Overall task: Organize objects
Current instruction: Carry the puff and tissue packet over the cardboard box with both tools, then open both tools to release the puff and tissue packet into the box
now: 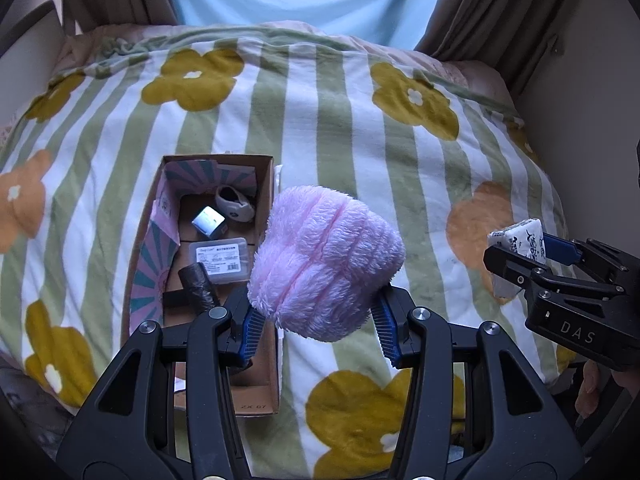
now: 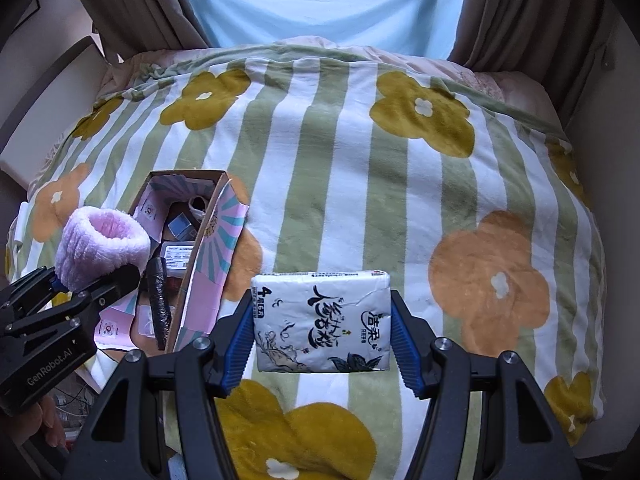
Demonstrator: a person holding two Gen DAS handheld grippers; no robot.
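My left gripper (image 1: 320, 320) is shut on a fluffy pink band (image 1: 324, 260) and holds it in the air just right of an open cardboard box (image 1: 267, 184). The band (image 2: 102, 246) and left gripper (image 2: 90, 280) also show in the right wrist view, beside the box (image 2: 218, 216). My right gripper (image 2: 322, 332) is shut on a white tissue pack (image 2: 322, 320) above the blanket. The pack (image 1: 520, 240) in the right gripper (image 1: 528, 256) shows at the right edge of the left wrist view.
The box holds a black roll (image 1: 198, 286), a clear plastic case (image 1: 220, 260), a small silver box (image 1: 208, 220) and a white pouch (image 1: 234, 204). A striped flower blanket (image 1: 340, 120) covers the bed. Curtains (image 2: 132, 4) and a window are behind.
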